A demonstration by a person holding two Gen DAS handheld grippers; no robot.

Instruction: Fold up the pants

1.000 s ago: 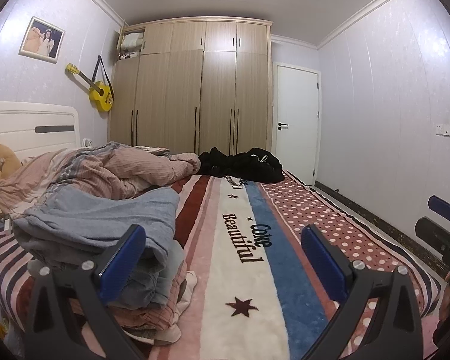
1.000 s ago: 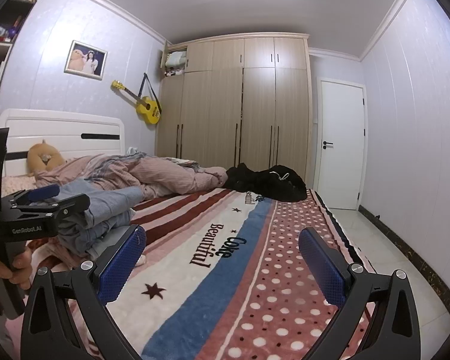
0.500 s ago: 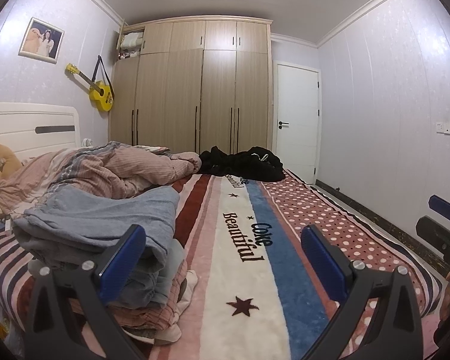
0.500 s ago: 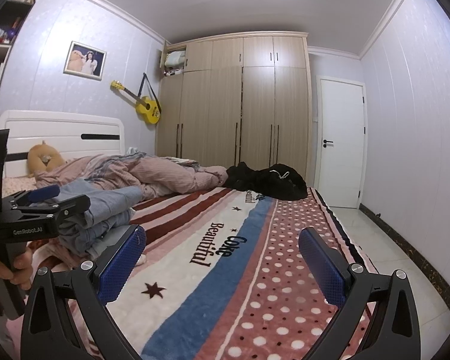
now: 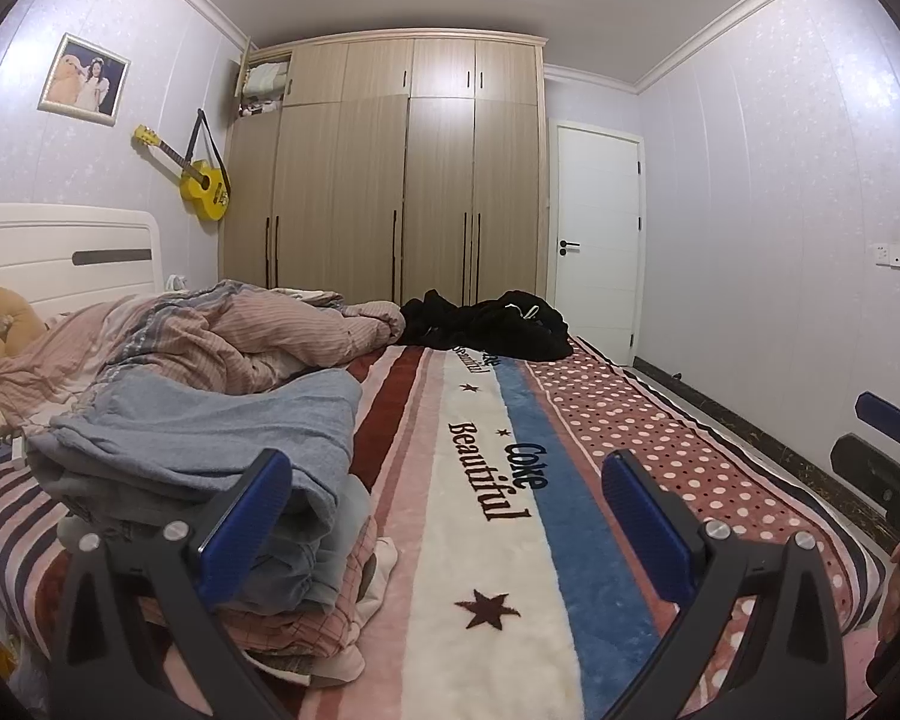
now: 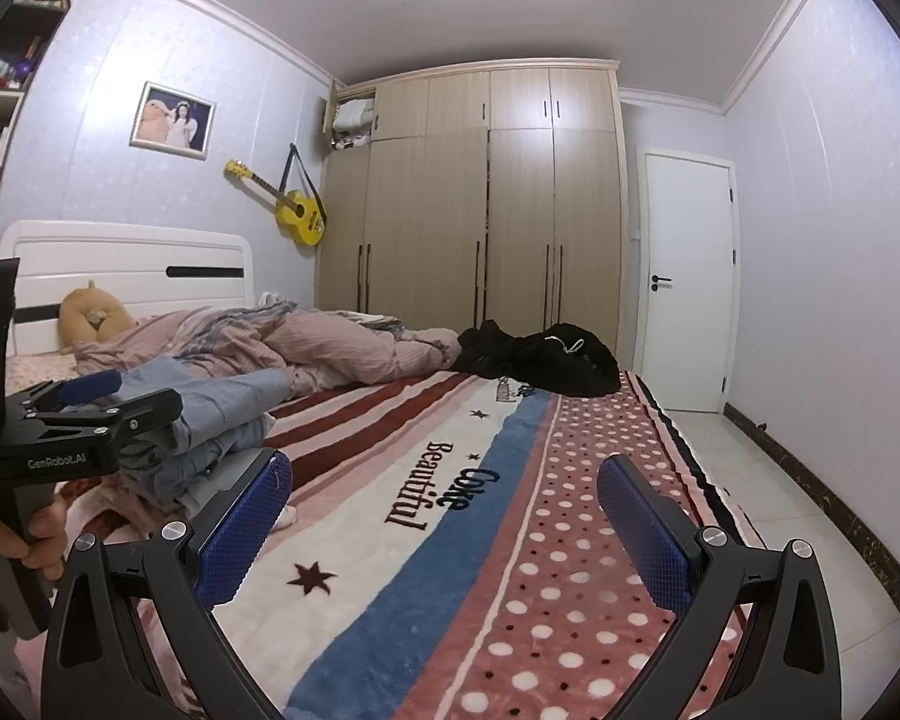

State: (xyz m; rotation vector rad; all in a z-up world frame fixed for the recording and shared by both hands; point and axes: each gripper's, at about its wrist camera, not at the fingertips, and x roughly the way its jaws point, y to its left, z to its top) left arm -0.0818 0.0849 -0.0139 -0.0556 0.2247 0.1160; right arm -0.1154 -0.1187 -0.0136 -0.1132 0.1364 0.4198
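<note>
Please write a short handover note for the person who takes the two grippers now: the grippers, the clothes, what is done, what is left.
Left gripper: open, empty, over the striped plush blanket.
Right gripper: open, empty, over the same blanket.
Stack of folded blue-grey and pink clothes: at the blanket's left edge.
Heap of black clothing: unfolded at the far end.
Left: probably fetch it; whether it holds pants cannot be told.

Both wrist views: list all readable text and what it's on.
"Coke Beautiful": on the striped blanket, white and blue stripes.
"GenRobot.AI": on the left claw body, seen from the right wrist view.
More lettering on the blanket's far end by the black clothes: too small to read.
</note>
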